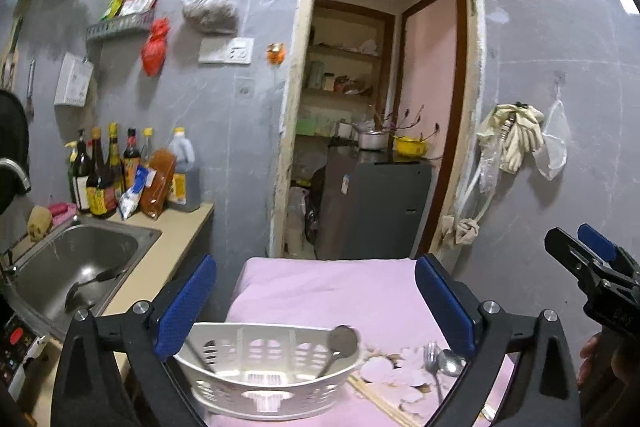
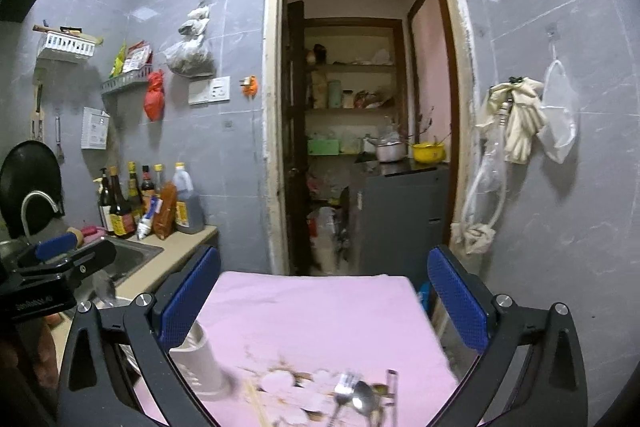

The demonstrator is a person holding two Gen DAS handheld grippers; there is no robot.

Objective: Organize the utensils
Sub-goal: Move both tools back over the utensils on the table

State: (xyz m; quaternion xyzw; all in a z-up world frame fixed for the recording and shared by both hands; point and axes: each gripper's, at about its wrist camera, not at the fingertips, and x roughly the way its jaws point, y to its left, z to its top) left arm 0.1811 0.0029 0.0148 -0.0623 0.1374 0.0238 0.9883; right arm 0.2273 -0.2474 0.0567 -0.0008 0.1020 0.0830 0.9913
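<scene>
The task looks partly done, as far as these views allow a judgement; the white basket [image 1: 264, 371] sits directly below and between the spread fingers of the left gripper [image 1: 316, 301], on the pink cloth [image 1: 320, 291], and it already holds a ladle-like utensil [image 1: 340, 343] leaning against its right rim and a darker slotted tool [image 1: 202, 355] leaning at its left end, close under the left finger; so two pieces seem sorted

What is left lies just right of the basket, under the left gripper's right finger: a fork [image 1: 431, 355] and a spoon [image 1: 450, 361] lying side by side, touching or nearly so, and a pair of chopsticks [image 1: 380, 403] running diagonally from the basket's right corner toward the camera; another metal piece [image 2: 392, 387] shows in the right wrist view just right of the spoon, too blurred to name; a long spoon [image 1: 86, 287] also lies in the sink [image 1: 132, 239] far to the left of the left gripper, and whether it belongs to the task I cannot tell

The left gripper is released, its jaws wide apart and holding nothing; the right gripper [image 2: 324, 307] is likewise released and empty, hovering above the table with the fork [image 2: 344, 391] and spoon [image 2: 362, 403] low between its fingers, nearest the camera, and the basket [image 2: 200, 359] beside its left finger; the loose fork and spoon seem the likely next pick for it, though neither is touched yet
</scene>
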